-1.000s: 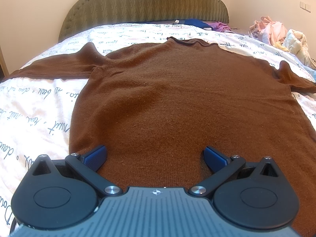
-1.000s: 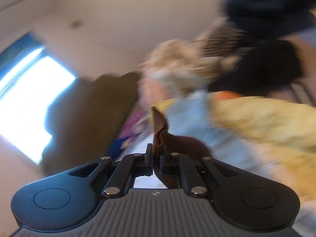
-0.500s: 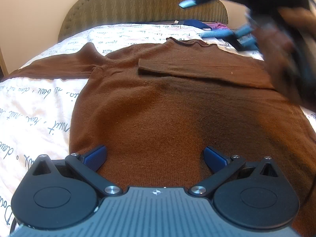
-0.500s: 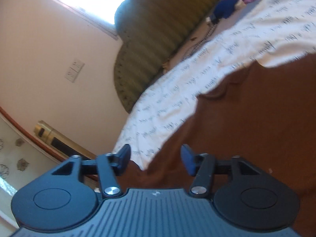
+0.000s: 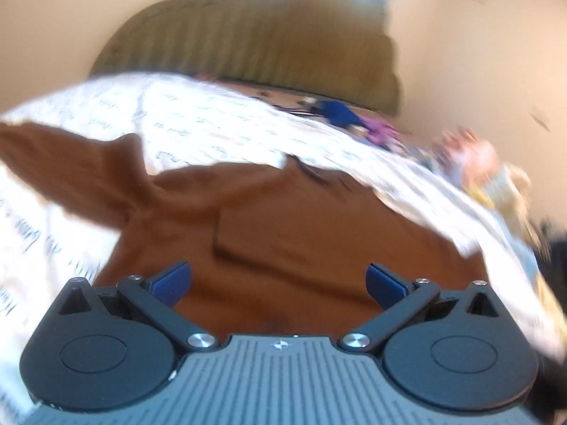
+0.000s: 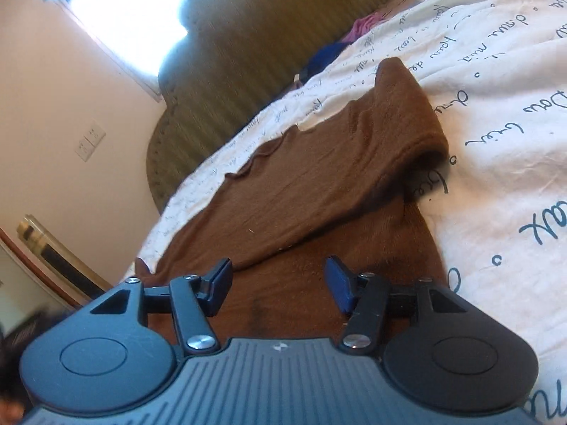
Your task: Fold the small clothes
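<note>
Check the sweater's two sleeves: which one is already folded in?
The right sleeve, lying across the sweater's chest; the left sleeve lies spread out on the bedsheet.

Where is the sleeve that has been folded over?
In the right wrist view, the folded sleeve lies across the chest of the brown knitted sweater, just below its neckline, on the white script-printed bedspread.

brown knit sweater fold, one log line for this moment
brown knit sweater: flat on bed, one sleeve folded across | left gripper: open, empty | right gripper: open, empty

Daylight glares from the window [image 6: 120, 17] behind the headboard [image 6: 248, 71]; the left view is motion-blurred, perhaps throughout, edges fisheye-bent.
</note>
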Motion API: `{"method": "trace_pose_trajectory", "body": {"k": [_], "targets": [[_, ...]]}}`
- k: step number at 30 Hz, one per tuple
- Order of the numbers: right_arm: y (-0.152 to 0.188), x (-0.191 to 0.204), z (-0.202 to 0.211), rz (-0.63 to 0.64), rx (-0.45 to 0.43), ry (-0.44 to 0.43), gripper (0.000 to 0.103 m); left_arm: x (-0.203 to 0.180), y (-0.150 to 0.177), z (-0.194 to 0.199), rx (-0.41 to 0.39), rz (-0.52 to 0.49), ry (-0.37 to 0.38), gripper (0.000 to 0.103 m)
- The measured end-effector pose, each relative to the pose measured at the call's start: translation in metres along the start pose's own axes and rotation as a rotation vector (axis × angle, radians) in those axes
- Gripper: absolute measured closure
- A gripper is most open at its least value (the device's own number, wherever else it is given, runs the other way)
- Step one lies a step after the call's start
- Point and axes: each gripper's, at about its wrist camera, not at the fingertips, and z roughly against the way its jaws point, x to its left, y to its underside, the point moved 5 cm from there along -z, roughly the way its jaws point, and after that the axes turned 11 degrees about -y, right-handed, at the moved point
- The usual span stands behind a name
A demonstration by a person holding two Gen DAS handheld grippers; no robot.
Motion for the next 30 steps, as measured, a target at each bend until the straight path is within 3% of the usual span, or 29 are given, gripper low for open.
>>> {"method": "trace_pose_trajectory", "body": {"k": [2,5,7,8,9,11,15,17,21,23,26,30], "targets": [[0.000,0.000,-0.001,-0.011,0.004,-0.003,0.046,0.006,-0.014,-0.038,0.091,0.096,-0.010,0.008],[-0.004,-0.003,-0.001,-0.025,0.002,-0.019,0.046,0.015,-0.020,-0.080,0.214,0.189,-0.048,0.026],[-0.004,-0.003,-0.002,-0.034,-0.001,-0.026,0.046,0.019,-0.025,-0.092,0.219,0.221,-0.050,0.031],[-0.004,-0.003,-0.002,-0.035,-0.002,-0.028,0.046,0.017,-0.027,-0.093,0.211,0.212,-0.055,0.053],[-0.005,-0.004,-0.002,-0.036,-0.003,-0.030,0.046,0.014,-0.029,-0.096,0.216,0.183,-0.070,0.098],[-0.005,-0.004,-0.002,-0.038,-0.003,-0.034,0.046,0.012,-0.030,-0.100,0.219,0.145,-0.109,0.100],[-0.002,-0.004,-0.001,-0.041,-0.008,-0.036,0.046,0.013,-0.054,-0.066,0.028,0.034,-0.188,0.100],[-0.002,-0.003,-0.002,-0.040,-0.008,-0.033,0.046,0.023,-0.065,-0.056,-0.021,0.025,-0.249,0.100],[-0.002,-0.003,-0.003,-0.038,-0.006,-0.033,0.045,0.053,-0.056,-0.073,0.014,-0.034,-0.389,0.100],[-0.003,-0.002,-0.002,-0.035,-0.003,-0.028,0.045,0.059,-0.041,-0.084,0.032,-0.078,-0.412,0.099],[-0.013,0.010,-0.004,0.002,0.021,0.012,0.043,0.052,-0.027,-0.089,-0.031,-0.159,-0.440,0.099],[-0.061,0.034,-0.022,0.060,-0.029,0.011,0.038,0.044,-0.024,-0.095,-0.045,-0.210,-0.476,0.099]]}}
